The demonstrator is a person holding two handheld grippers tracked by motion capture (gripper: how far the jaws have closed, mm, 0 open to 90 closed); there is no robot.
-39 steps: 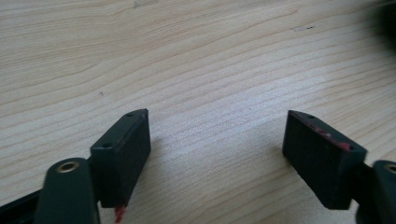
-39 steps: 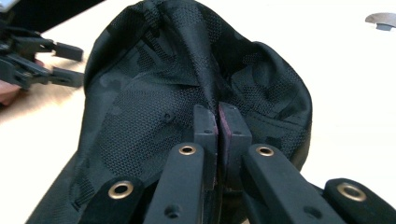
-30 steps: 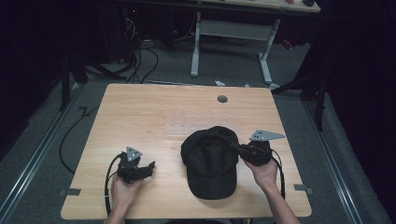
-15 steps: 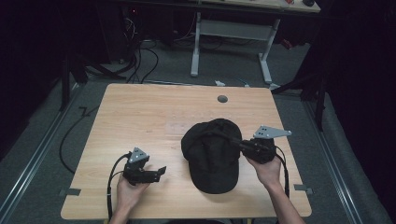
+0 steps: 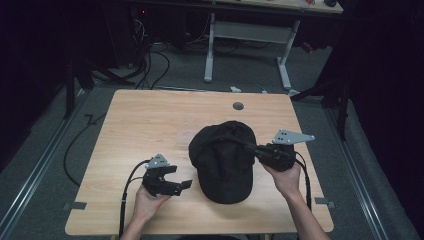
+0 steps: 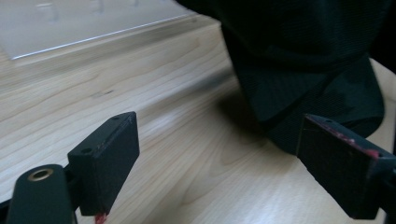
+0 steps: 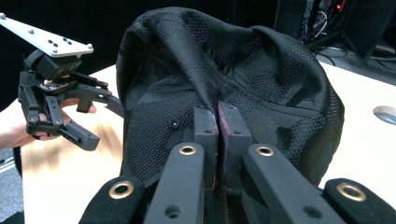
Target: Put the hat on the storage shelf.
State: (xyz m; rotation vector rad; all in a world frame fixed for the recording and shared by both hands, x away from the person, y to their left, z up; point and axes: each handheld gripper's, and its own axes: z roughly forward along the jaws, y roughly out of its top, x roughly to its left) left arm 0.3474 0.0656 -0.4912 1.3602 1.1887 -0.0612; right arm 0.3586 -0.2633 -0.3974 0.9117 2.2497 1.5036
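Cap: the black mesh-fabric baseball cap (image 5: 224,159) sits in the lower centre of the high view, on the pale wooden table (image 5: 150,120), crown toward the top of the frame and brim toward the bottom edge.
Right gripper: the right gripper (image 5: 248,147), at centre right of the high view, is clenched on a fold of the cap's crown; in the right gripper view its two jaws meet with mesh pinched between them at lower centre.
Left gripper: the left gripper (image 5: 185,184), at lower left of the high view, is released; its jaws have just been opening and nothing lies between them (the left gripper view has the brim's edge beside the right-hand jaw, not inside).
Step in hand: judged, bringing the free gripper in for a second hold on the cap.
How to do it well: keep the right pinch firm and steady, and slide the left jaws level along the table so one goes under the brim.
Aim: the stiff brim edge, at right centre of the left gripper view, rather than loose mesh.
Risk: pushing instead of straddling would likely shove the cap sideways against the right hold.
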